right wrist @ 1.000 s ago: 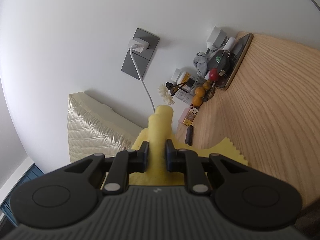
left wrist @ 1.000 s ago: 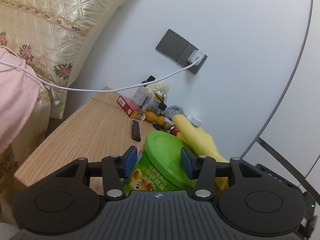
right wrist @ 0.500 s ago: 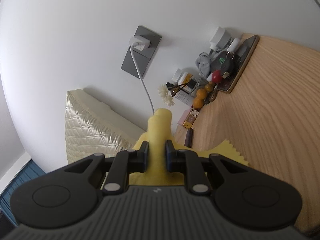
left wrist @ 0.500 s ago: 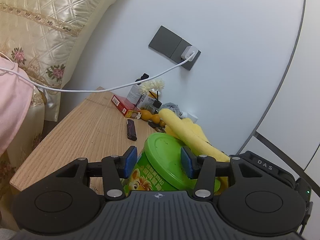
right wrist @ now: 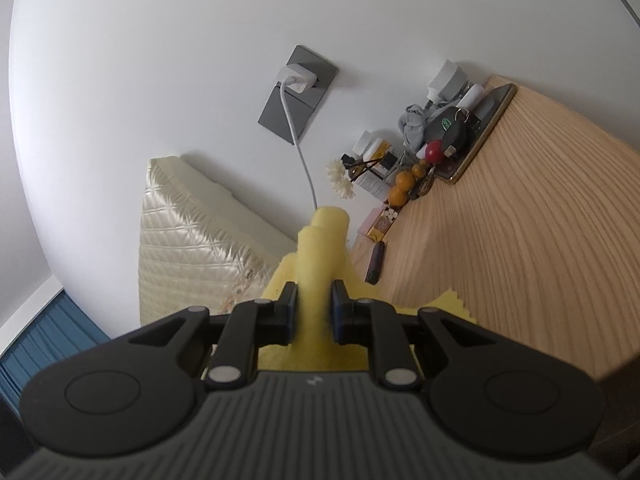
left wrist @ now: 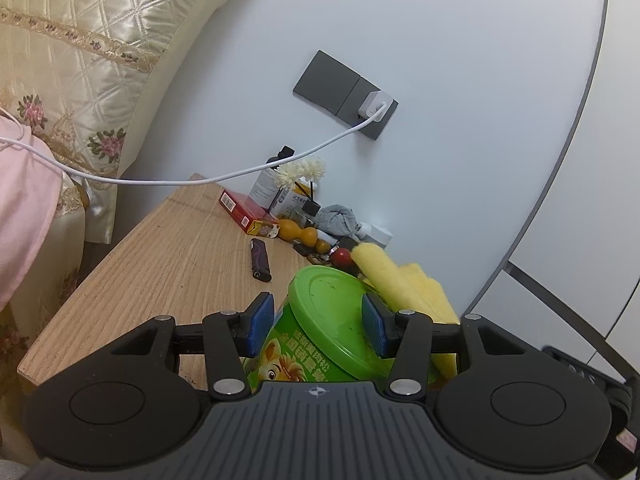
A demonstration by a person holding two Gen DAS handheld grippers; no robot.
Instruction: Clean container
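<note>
here left gripper (left wrist: 316, 324) clamps the green container (left wrist: 320, 336); right gripper (right wrist: 314, 312) pinches the yellow cloth (right wrist: 320, 252)

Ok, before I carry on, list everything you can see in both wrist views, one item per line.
container: one, green, lid on, between the left gripper's pads
cloth: one, yellow, rolled, clamped in the right gripper, beside the container's lid
table: one, light wood, against the wall
lighter: one, dark purple, lying on the table
red box: one, near the wall
gourds: a few, orange, in the clutter by the wall
red ball: one, in the clutter
phone: one, flat by the wall
charger and cable: one, white, in the grey wall socket
headboard: one, cream, quilted
left gripper: shut on the container
right gripper: shut on the cloth
</note>
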